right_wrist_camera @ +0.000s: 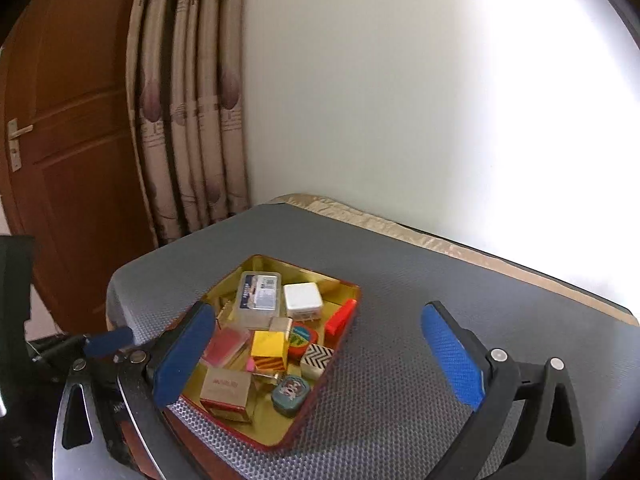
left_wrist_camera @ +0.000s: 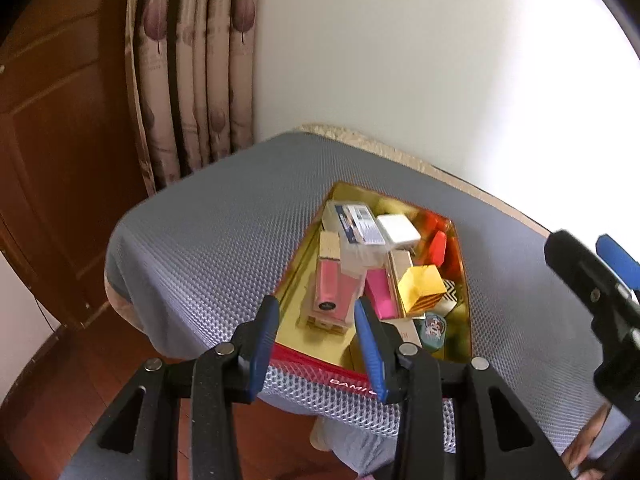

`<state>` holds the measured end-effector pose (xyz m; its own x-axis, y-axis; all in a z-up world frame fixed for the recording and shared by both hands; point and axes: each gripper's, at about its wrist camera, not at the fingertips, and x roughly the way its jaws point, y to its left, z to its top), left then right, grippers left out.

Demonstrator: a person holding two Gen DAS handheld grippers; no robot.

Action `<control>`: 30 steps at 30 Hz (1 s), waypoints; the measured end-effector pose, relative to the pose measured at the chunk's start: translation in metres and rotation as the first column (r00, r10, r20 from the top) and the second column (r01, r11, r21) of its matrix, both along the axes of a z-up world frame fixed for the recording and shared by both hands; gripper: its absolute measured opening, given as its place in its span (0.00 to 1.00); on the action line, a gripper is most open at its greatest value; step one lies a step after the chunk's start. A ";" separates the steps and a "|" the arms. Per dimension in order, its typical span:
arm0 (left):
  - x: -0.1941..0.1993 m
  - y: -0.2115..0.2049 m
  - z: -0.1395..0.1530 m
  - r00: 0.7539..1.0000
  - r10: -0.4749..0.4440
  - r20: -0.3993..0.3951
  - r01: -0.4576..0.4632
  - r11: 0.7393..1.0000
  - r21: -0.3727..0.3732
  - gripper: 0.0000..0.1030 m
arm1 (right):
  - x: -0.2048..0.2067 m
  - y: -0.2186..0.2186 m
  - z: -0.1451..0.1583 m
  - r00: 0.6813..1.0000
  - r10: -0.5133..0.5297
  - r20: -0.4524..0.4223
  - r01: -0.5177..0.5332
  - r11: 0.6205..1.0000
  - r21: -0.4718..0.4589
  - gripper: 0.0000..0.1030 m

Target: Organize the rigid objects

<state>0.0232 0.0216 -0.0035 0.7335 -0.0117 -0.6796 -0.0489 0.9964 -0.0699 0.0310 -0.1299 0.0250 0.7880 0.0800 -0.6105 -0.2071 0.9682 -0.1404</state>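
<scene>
The gold tin [right_wrist_camera: 347, 294] of small boxes sits near the surface's [right_wrist_camera: 420, 288] front-left corner, with bare grey mat to its right. The left gripper [left_wrist_camera: 318, 344] is clenched on the tin's near red rim (lettering "BAMI" readable). The right gripper [right_wrist_camera: 320, 354] hangs released above, nothing between its 2 fingers.

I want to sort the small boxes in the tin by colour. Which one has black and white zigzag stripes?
The small zigzag box by the tin's right wall, beside the yellow box; no other box shows this pattern.
</scene>
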 end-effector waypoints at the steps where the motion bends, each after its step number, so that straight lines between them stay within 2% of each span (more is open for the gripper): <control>1: -0.002 0.000 0.002 1.000 0.000 0.005 0.000 1.000 0.008 0.39 | -0.003 -0.001 0.000 1.000 -0.009 0.003 0.009 1.000 0.002 0.99; 4: -0.005 0.000 0.006 1.000 -0.013 0.008 0.012 1.000 0.017 0.39 | -0.008 -0.004 0.001 1.000 -0.022 -0.006 0.022 1.000 0.008 0.99; 7: -0.010 0.000 0.010 0.999 -0.013 0.029 0.011 0.999 0.047 0.39 | -0.012 -0.003 0.000 0.998 -0.059 -0.005 0.059 0.998 -0.028 0.99; 10: -0.015 0.000 0.011 0.999 -0.014 0.045 0.011 0.998 0.061 0.39 | -0.019 -0.005 0.002 0.997 -0.079 0.002 0.079 0.997 -0.010 0.99; 13: -0.019 0.001 0.010 0.998 -0.012 0.061 0.008 0.998 0.065 0.39 | -0.023 -0.003 0.000 0.990 -0.142 0.012 0.143 0.989 -0.049 0.99; 20: -0.019 0.005 0.008 1.000 -0.016 0.023 0.015 0.999 0.030 0.39 | -0.038 -0.001 -0.004 0.994 -0.108 -0.009 0.108 0.994 0.026 0.99; 26: -0.020 0.009 0.010 0.999 0.024 0.049 -0.026 0.999 0.037 0.39 | -0.048 0.004 -0.004 0.995 -0.091 0.052 0.089 0.996 0.030 0.99; 30: -0.021 0.012 0.012 0.997 0.038 0.065 -0.041 0.998 0.043 0.39 | -0.050 0.010 -0.003 0.992 -0.096 0.079 0.098 0.995 -0.013 0.99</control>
